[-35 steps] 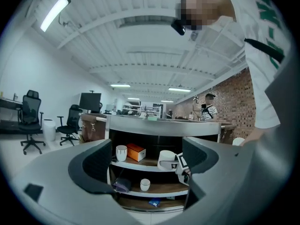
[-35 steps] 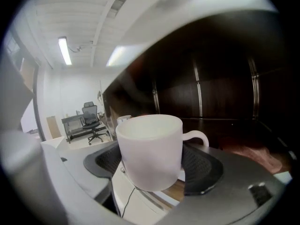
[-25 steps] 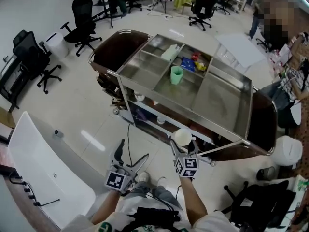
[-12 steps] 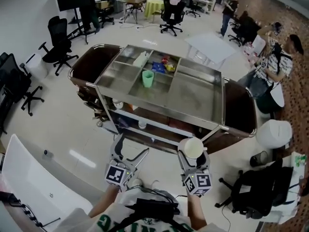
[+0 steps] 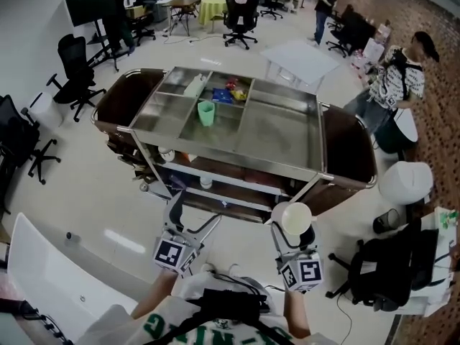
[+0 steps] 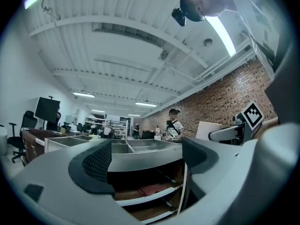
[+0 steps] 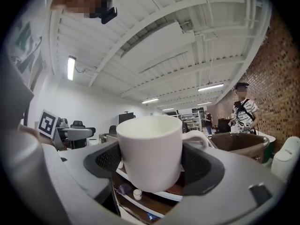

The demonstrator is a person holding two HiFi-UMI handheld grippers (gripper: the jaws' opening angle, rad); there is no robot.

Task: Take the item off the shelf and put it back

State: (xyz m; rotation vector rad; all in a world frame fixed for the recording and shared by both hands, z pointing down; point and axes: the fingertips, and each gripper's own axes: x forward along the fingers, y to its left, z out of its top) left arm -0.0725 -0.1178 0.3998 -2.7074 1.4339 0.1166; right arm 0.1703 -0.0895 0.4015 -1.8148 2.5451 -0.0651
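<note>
Right claw (image 5: pixel 295 227) is pinching the mug (image 5: pixel 296 218), pads pressed on its two sides, and the mug sits upright, mouth up, white and empty as far as the right claw's own view shows. In that view the handle (image 7: pixel 200 138) sticks out at 3 o'clock, clear of the pads, so the grip is on the body alone.

The mug hangs in the air in front of the cart (image 5: pixel 237 161), off the shelf (image 5: pixel 215 180) and touching nothing but the claw. From the mug, the open shelves lie at about 11 o'clock in the head view, low under the steel top tray. That is the line that matters: the return looks like a push forward and a little left, with the mug kept standing so its base meets the shelf flat.

Left claw (image 5: pixel 192 218) is spread wide, nothing between its jaws, and its view looks straight at the shelves. It hovers at 9 o'clock of the mug, well apart from it. It is about as near the cart, but the right hand carries the load, so the put-back is its job.
</note>
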